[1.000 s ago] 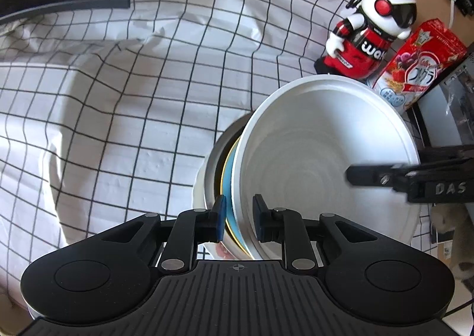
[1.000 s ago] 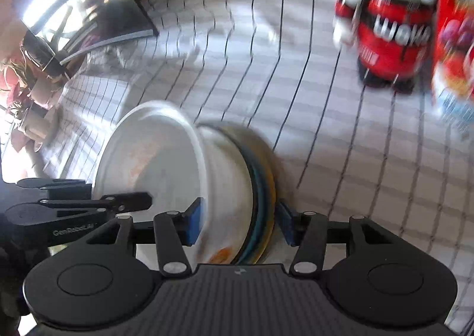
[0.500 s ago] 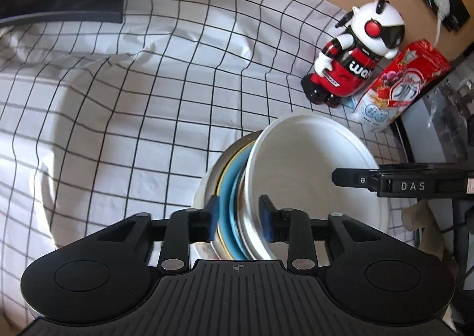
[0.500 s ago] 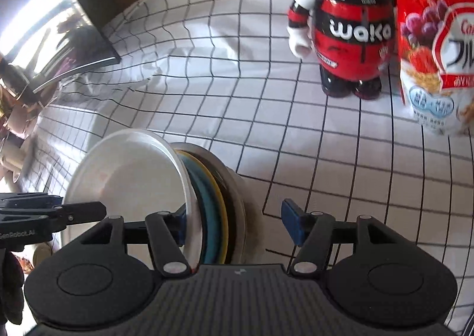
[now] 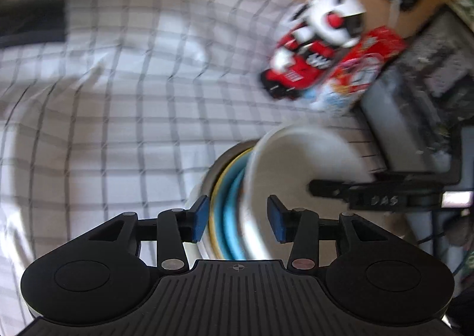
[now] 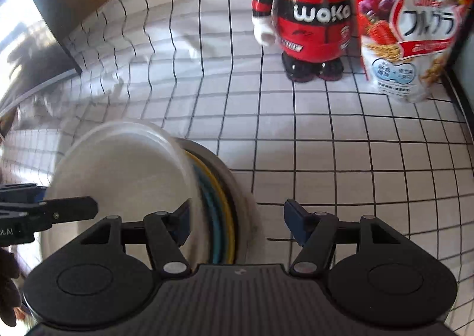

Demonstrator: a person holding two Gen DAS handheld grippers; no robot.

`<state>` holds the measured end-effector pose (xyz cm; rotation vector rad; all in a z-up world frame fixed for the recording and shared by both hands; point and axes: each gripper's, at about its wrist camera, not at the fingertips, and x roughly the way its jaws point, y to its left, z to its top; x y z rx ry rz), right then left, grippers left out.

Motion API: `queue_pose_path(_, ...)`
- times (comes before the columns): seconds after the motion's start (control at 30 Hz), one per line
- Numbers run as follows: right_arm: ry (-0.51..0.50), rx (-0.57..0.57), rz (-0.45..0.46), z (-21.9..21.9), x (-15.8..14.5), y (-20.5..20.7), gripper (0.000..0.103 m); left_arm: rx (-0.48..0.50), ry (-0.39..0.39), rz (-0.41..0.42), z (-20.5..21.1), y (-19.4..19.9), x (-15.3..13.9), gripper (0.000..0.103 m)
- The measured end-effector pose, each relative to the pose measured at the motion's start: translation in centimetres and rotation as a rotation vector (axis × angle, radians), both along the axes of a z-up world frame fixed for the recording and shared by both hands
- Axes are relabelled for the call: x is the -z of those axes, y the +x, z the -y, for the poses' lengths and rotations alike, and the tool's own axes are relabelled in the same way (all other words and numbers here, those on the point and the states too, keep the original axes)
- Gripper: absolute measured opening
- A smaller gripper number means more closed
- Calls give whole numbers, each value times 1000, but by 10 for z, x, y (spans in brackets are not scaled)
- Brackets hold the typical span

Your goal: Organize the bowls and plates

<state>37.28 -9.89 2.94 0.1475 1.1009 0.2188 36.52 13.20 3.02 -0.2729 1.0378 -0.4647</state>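
Both hand-held grippers are angling steeply down over a stack of dishes standing on edge at lower centre of each wrist view. The left hand-held gripper (image 5: 238,219) is spreading its blue pads (image 5: 199,219) apart, straddling the stack without pressing it. The right hand-held gripper (image 6: 237,225) is likewise opening, its pads clear of the rims. The white plate (image 6: 124,170) is facing out from the stack (image 6: 220,211), with blue and yellow rims behind it, discs upright and the row running across the frame. A toy robot (image 6: 308,16) and cereal bag (image 6: 411,28) are standing upper right on the checked cloth (image 6: 340,152) covering the bench.
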Motion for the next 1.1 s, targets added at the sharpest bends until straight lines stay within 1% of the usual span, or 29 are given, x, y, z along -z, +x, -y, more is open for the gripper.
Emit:
queue_pose_path(0.07, 40, 38, 62, 3, -9, -15, 65, 44, -9, 90, 2, -3, -9, 46)
queue_pose_path(0.17, 69, 84, 178, 7, -27, -36, 65, 28, -3, 163, 2, -11, -22, 46)
queue_pose_path(0.27, 78, 99, 293, 13, -43, -59, 65, -41, -20, 259, -6, -36, -40, 46)
queue_pose_path(0.33, 75, 110, 349, 18, -49, -76, 65, -93, -20, 327, -8, -56, -46, 46)
queue_pose_path(0.43, 74, 112, 426, 29, -49, -114, 65, -186, 11, 475, -4, -101, -50, 46)
queue_pose_path(0.47, 70, 100, 461, 32, -46, -131, 65, -222, 31, 518, 2, -123, -48, 46)
queue_pose_path(0.5, 60, 83, 498, 35, -43, -149, 65, -253, 44, 536, 7, -139, -45, 46)
queue_pose_path(0.63, -1, 36, 597, 46, -22, -217, 67, -362, 65, 545, 37, -216, -21, 46)
queue_pose_path(0.7, -11, 42, 618, 53, -6, -250, 67, -393, 82, 558, 53, -254, -7, 46)
queue_pose_path(0.77, -8, 59, 618, 57, 12, -278, 67, -397, 117, 544, 72, -288, 10, 45)
queue_pose_path(0.8, -7, 67, 614, 59, 20, -291, 67, -393, 120, 538, 78, -302, 17, 43)
queue_pose_path(0.83, -5, 73, 608, 61, 29, -304, 67, -386, 118, 534, 84, -316, 25, 35)
queue_pose_path(0.87, -2, 77, 605, 62, 35, -315, 67, -378, 115, 521, 92, -330, 34, 25)
queue_pose_path(0.9, 4, 78, 605, 62, 41, -329, 67, -373, 115, 507, 97, -339, 40, 22)
queue_pose_path(0.97, 4, 77, 613, 61, 52, -349, 67, -375, 131, 488, 106, -356, 53, 20)
queue_pose_path(1.0, -2, 77, 620, 60, 56, -357, 67, -392, 149, 486, 112, -366, 58, 19)
queue_pose_path(1.07, -11, 76, 639, 58, 64, -376, 67, -437, 198, 514, 121, -387, 67, 18)
queue_pose_path(1.1, -16, 70, 645, 57, 69, -385, 67, -465, 240, 536, 127, -397, 72, 18)
